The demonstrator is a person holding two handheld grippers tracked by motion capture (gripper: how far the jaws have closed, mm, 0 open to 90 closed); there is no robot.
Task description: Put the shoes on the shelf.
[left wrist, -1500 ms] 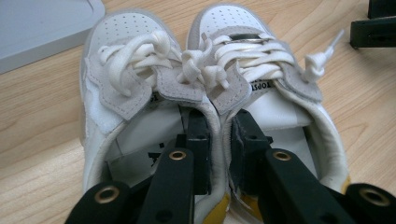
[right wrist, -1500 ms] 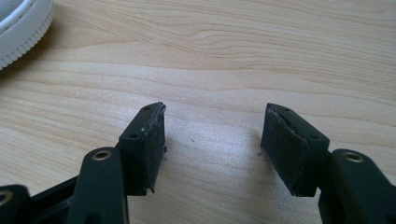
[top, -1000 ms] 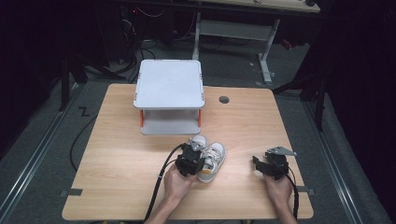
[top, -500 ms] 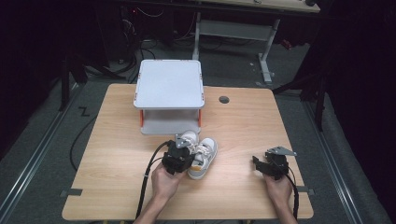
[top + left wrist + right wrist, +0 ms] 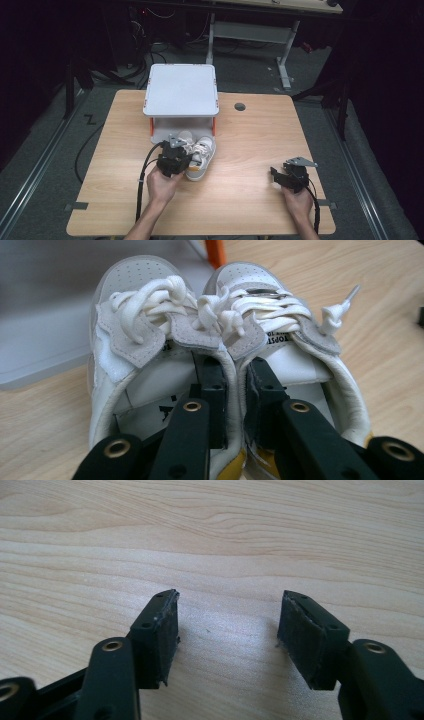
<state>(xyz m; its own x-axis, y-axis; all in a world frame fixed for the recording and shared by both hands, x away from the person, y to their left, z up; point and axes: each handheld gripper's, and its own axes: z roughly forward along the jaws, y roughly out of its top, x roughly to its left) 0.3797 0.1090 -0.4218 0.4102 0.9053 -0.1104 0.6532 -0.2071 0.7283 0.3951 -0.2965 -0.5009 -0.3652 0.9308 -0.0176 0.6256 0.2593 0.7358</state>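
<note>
A pair of small white sneakers with yellow heels sits side by side just in front of the shelf, toes toward it. In the left gripper view the left shoe and right shoe touch along their inner walls. My left gripper has one jaw inside each shoe and is shut on those two walls; the high view shows the same gripper at the heels. My right gripper hovers open over bare wood at the table's right front. Its jaws have just been closing a little, with nothing between them.
A white two-level shelf with orange posts stands at the back middle of the wooden table. A round cable hole lies to its right. Black cables trail from both grippers toward the front edge.
My left hand has carried the pair of sneakers leftward and a little toward the shelf. The right hand has stayed where it was.
</note>
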